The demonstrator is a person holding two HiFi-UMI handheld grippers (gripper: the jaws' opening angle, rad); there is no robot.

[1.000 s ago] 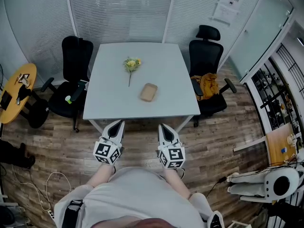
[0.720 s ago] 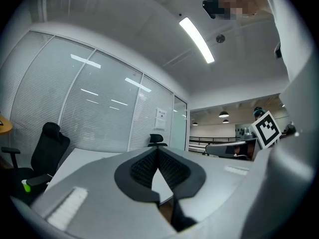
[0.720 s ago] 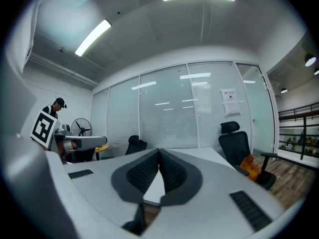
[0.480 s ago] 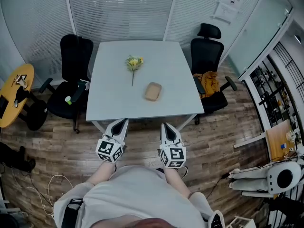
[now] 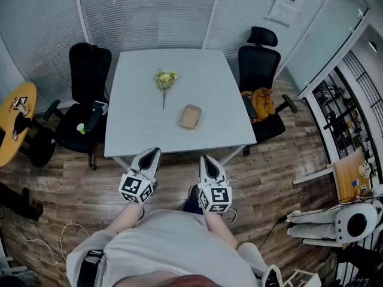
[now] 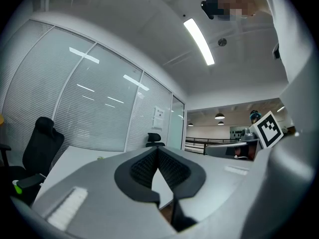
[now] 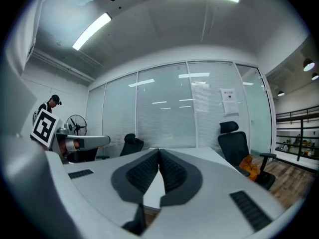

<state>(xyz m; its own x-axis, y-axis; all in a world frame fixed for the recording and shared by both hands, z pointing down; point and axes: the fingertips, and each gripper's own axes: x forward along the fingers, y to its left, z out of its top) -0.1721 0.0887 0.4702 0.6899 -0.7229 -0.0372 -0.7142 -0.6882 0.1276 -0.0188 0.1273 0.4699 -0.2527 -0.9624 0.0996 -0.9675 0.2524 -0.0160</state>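
Tan object [image 5: 189,116] well beyond right tool [image 5: 204,159]

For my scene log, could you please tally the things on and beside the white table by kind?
Flower sprig: 1
Tan flat object: 1
Black office chairs: 2
Total: 4
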